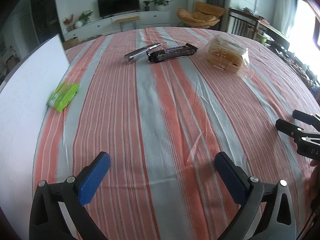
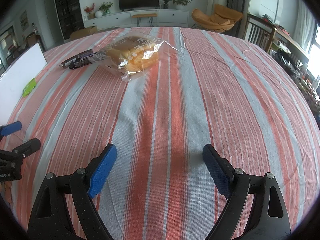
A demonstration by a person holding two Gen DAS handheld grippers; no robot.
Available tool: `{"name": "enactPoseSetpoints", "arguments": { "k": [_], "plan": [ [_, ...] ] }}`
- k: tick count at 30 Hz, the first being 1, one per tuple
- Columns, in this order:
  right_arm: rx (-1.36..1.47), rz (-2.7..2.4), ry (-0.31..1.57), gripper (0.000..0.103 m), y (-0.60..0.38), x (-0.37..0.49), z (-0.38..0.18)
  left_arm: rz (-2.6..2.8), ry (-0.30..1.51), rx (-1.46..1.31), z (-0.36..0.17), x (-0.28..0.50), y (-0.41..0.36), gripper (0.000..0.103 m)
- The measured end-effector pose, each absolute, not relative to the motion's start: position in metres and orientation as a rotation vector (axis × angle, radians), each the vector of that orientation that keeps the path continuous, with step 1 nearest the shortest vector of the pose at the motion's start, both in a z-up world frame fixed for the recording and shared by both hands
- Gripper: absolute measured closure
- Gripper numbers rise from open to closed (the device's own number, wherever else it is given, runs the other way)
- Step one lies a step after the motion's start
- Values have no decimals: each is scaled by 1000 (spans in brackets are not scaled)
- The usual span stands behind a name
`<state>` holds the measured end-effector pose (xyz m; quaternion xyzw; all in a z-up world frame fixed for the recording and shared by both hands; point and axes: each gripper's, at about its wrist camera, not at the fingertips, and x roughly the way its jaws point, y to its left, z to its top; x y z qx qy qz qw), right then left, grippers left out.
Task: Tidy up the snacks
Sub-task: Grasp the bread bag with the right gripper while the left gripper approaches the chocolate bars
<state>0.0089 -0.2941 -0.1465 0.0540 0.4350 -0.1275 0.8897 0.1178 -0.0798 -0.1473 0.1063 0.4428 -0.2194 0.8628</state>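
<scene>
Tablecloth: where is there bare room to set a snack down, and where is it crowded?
Bare: the wide striped tablecloth between both open tongs and the bread bag, plus everything right of it. Crowded: far side, where silver packet, chocolate bar and bread cluster; green packet borders the white board.

On your striped tablecloth (image 1: 160, 110): one silver-wrapped bar (image 1: 143, 53); one dark chocolate bar (image 1: 173, 53); one bagged bread loaf (image 1: 227, 57); one green packet (image 1: 63, 97); one white board (image 1: 26, 92) alongside.
</scene>
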Motion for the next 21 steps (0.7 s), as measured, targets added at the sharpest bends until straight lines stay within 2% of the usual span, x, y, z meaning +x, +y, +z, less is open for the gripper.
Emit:
{"name": "enactPoseSetpoints", "arguments": {
  "k": [5, 7, 12, 14, 19, 21],
  "plan": [
    [122, -272, 916, 8, -295, 13, -148, -450, 929, 218, -150, 125, -83, 0],
    [120, -270, 988, 11, -301, 29, -143, -449, 928, 219, -150, 125, -84, 0],
    [221, -313, 875, 10, -312, 95, -75, -449, 928, 219, -150, 125, -84, 0],
    [225, -353, 883, 10, -308, 131, -62, -449, 928, 218, -150, 125, -84, 0],
    [261, -552, 1060, 10, -303, 204, -95, -449, 928, 218, -150, 125, -84, 0],
    [340, -519, 1028, 10, -300, 209, -106, -449, 929, 218, -150, 125, -84, 0]
  ]
}}
